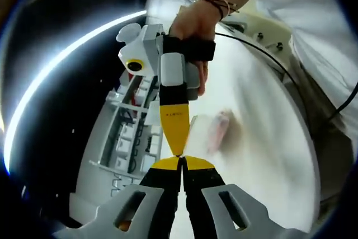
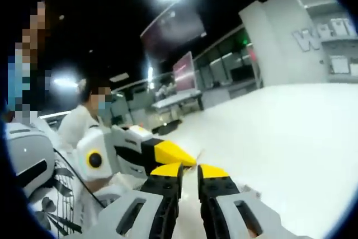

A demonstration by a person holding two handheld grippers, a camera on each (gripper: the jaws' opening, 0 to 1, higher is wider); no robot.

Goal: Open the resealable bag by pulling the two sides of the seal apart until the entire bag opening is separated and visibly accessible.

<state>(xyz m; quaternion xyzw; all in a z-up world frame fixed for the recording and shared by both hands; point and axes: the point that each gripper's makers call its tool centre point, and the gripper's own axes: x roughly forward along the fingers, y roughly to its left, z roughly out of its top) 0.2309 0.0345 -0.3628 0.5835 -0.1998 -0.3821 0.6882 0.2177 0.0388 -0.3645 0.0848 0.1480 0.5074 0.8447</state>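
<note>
Both views ride close behind own jaws, facing each other tip-to-tip (white table [image 2: 291, 138] shared).

The bag [image 1: 215, 131] was only a pale, pinkish smear on the white desk [image 1: 263, 155] in the left gripper view, too blurred to tell whether its seal was open or which claw, if any, held it. The left claw [image 1: 182, 159] met the tip of the right claw [image 1: 174, 148] there, hiding whatever lay between them. In the right gripper view the bag could not be made out.
</note>
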